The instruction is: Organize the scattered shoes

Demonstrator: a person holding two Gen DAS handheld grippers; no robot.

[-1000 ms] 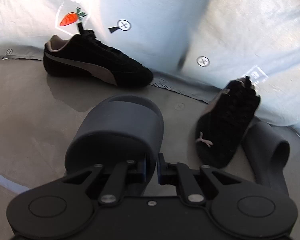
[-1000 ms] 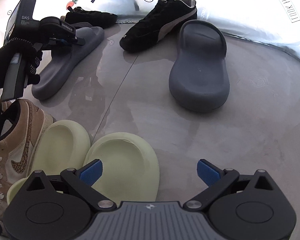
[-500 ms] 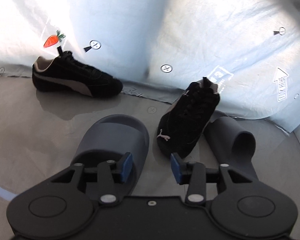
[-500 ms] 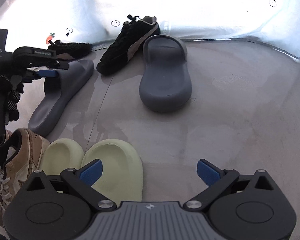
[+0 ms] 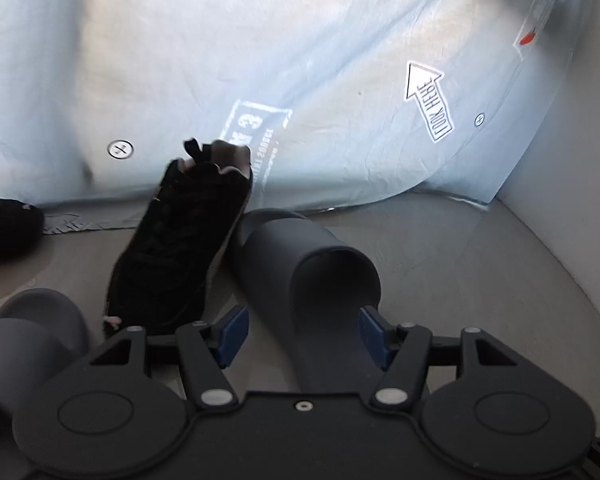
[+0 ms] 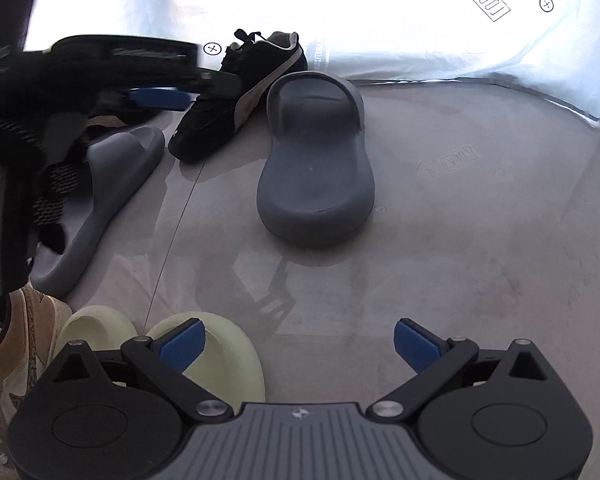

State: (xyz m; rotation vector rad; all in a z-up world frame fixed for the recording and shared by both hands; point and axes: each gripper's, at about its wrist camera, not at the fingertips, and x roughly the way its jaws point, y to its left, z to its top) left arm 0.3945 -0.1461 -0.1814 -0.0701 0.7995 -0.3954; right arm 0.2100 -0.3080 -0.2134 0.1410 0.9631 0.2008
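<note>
My left gripper is open, its blue pads on either side of the strap of a dark grey slide without touching it. A black sneaker lies just left of that slide. A second grey slide sits at the lower left, and another black sneaker shows at the far left edge. My right gripper is open and empty over the floor. In the right wrist view I see the grey slide, the black sneaker, the other slide and the left gripper above it.
Two pale green slides lie by my right gripper's left finger. A tan sneaker is at the lower left. A light blue sheet with printed markers backs the floor. A white wall stands at the right.
My left gripper let go of the left grey slide, opened wide and swung right to the other grey slide. My right gripper moved closer to the shoes.
</note>
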